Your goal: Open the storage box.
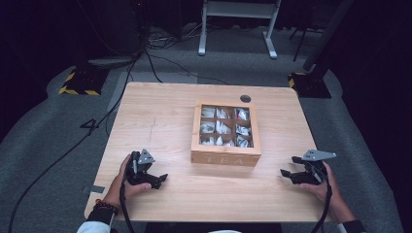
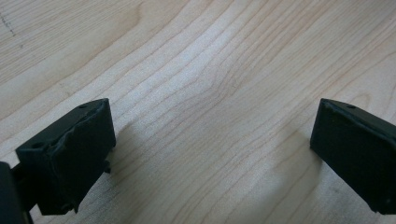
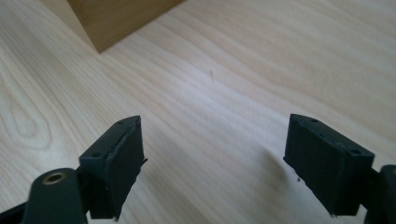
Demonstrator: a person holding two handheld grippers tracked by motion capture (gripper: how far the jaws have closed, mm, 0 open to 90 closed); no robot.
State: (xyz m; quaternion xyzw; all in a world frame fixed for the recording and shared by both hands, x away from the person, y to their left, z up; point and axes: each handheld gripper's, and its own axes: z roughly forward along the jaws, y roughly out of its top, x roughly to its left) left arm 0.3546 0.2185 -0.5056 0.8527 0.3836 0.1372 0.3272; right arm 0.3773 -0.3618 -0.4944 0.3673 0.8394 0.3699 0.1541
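A wooden tea box [image 1: 226, 133] with a clear lid and several compartments of white tea bags sits in the middle of the light wooden table [image 1: 160, 121]. My left gripper [image 1: 160, 178] rests near the table's front left, held by a hand, jaws pointing right toward the box. In the left gripper view it [image 2: 212, 140] stands open over bare wood. My right gripper [image 1: 286, 173] lies at the front right, pointing left. Its jaws [image 3: 212, 158] are wide apart with nothing between them, and the box's corner [image 3: 116, 18] shows ahead.
A round dark hole [image 1: 245, 98] marks the table's far edge behind the box. Cables [image 1: 97, 126] run over the grey floor at left. A white stand [image 1: 238, 24] is beyond the table, with yellow-black striped bases [image 1: 80, 85] on either side.
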